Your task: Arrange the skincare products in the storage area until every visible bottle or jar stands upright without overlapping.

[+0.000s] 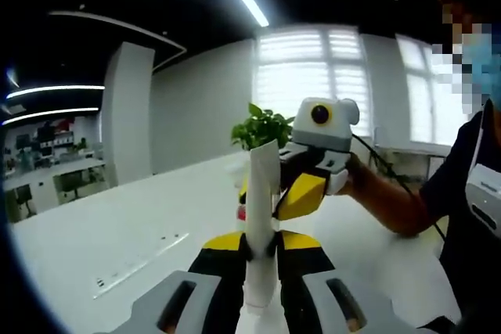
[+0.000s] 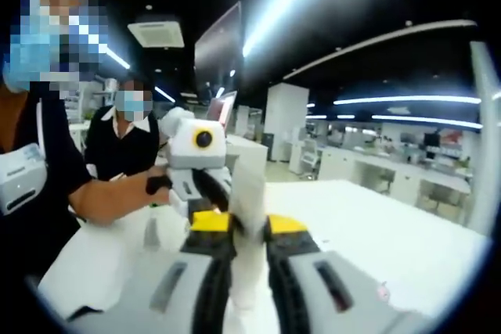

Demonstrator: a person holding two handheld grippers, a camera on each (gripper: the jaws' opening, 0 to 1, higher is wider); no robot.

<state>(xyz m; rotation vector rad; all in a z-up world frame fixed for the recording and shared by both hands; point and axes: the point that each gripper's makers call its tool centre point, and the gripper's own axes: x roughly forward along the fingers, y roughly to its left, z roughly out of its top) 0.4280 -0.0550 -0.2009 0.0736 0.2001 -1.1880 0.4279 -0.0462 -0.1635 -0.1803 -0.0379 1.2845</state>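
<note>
White tube (image 1: pixel 262 224) stands clamped between the left gripper's (image 1: pixel 262 246) and right gripper's (image 2: pixel 249 228) yellow-tipped jaws.

This is a large open-plan office or lab hall. Long white tables (image 1: pixel 117 232) stretch across the floor, with further rows of white desks (image 2: pixel 391 174) behind. Bright linear ceiling lights (image 2: pixel 407 101) run along a dark ceiling, and a square white ceiling air-conditioning vent (image 2: pixel 159 34) hangs overhead. Broad white columns (image 1: pixel 129 111) rise between the desks, tall windows with white blinds (image 1: pixel 309 76) fill the far wall, and a green leafy potted plant (image 1: pixel 262 127) sits on the table.
</note>
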